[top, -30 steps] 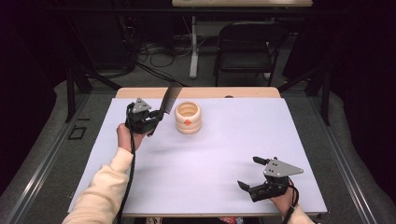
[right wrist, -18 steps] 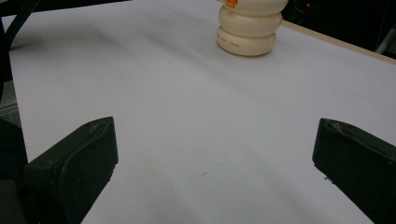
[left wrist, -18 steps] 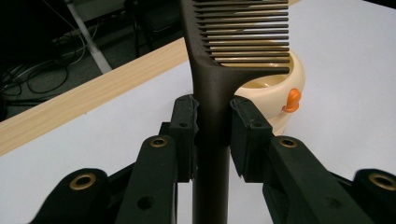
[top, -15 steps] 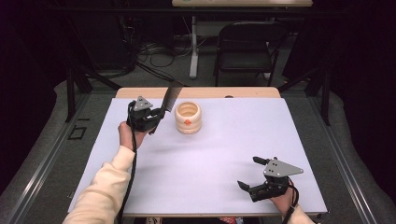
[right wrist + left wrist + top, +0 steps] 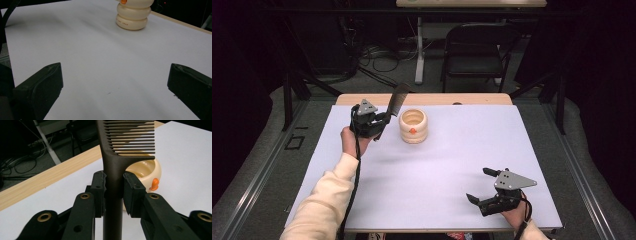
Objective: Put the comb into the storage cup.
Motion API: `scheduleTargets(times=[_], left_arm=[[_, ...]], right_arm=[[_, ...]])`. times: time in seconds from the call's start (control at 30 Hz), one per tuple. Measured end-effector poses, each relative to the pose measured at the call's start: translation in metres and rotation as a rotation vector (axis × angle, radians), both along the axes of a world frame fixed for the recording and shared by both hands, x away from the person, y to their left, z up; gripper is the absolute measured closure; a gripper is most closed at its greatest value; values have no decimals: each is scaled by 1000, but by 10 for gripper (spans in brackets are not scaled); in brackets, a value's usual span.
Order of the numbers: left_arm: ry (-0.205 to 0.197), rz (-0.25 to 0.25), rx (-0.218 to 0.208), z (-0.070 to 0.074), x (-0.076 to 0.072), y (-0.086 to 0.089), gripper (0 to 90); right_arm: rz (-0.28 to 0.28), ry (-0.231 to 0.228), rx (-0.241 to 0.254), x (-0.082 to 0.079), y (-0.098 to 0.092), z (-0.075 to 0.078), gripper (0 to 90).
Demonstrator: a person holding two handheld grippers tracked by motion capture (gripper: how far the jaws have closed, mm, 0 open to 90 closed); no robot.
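We have the left tongs (image 5: 382, 121) clamped on the handle of the dark comb (image 5: 397, 98), which points up and away, teeth toward the cream cup (image 5: 413, 126) just beside it. The right tongs (image 5: 479, 186) rest apart, empty, well off on the desk (image 5: 512, 140).

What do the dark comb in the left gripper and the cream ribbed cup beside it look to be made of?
Dark brown comb: probably moulded plastic, matte, with even, thin teeth and a smooth handle. Cream ribbed cup: looks like glossy plastic or glazed ceramic, given soft highlights on its stacked rings; the pictures leave it open. A small orange tab sits on its side.
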State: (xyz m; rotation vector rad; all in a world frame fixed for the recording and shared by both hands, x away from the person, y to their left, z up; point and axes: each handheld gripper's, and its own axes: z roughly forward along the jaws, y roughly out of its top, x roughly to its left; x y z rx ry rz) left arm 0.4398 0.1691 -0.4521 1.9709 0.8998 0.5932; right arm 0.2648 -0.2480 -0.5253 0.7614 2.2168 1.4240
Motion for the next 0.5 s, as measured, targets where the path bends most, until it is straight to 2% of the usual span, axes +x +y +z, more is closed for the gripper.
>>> scheduleTargets(times=[0.5], left_arm=[[-8, 2, -9, 6, 7, -3, 722]], right_arm=[[0, -2, 2, 0, 0, 0, 0]])
